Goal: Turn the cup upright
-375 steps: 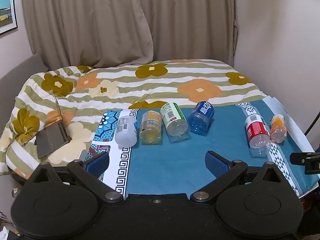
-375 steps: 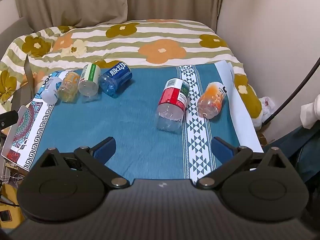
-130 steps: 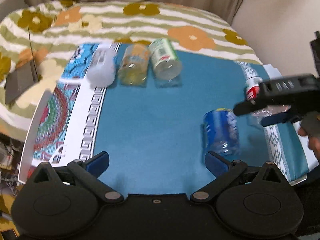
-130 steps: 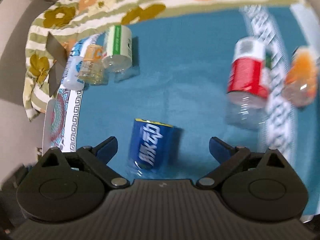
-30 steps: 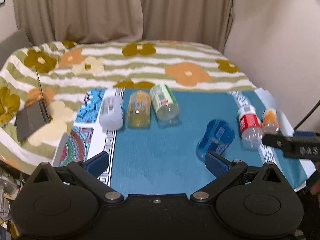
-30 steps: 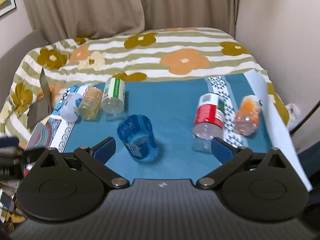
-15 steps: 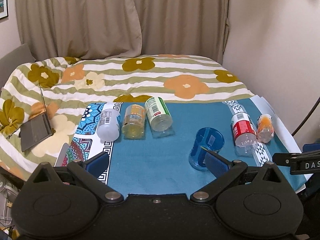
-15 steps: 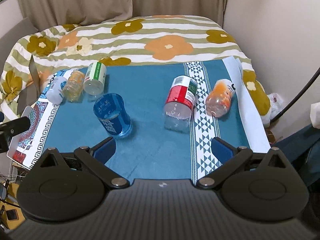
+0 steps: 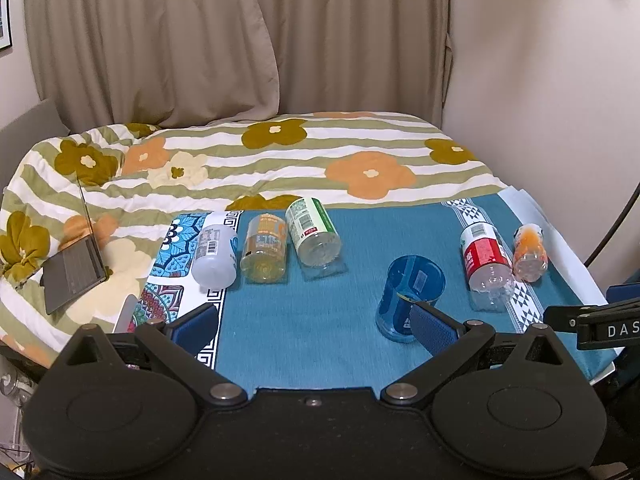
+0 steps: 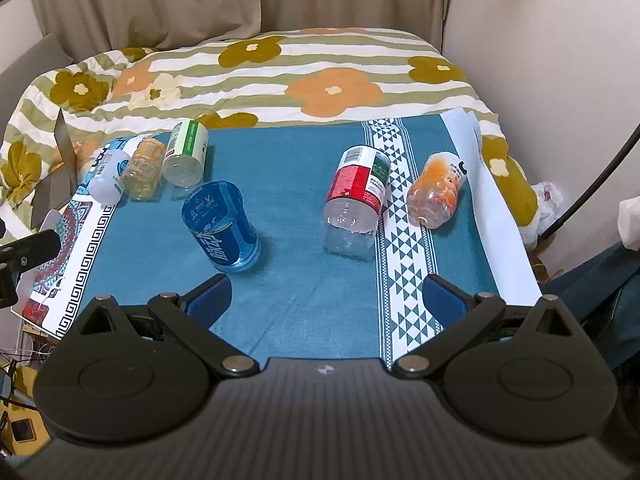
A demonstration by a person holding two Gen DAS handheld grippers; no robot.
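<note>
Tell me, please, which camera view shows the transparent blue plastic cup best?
The right wrist view. There the transparent blue plastic cup stands fully visible, with its label and open rim. In the left wrist view, a blue pad of the left gripper covers the lower part of it.

Left claw's right finger pad (image 9: 432,324) covers the blue cup (image 9: 408,292) lower right side; right claw (image 9: 592,320) cut off at frame edge, jaws unseen; bottle label text too small to read

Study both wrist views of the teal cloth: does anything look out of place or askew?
Yes. Only the blue cup stands upright; five others lie on their sides: white, yellow and green-labelled in one group, red-labelled and orange in another.
</note>
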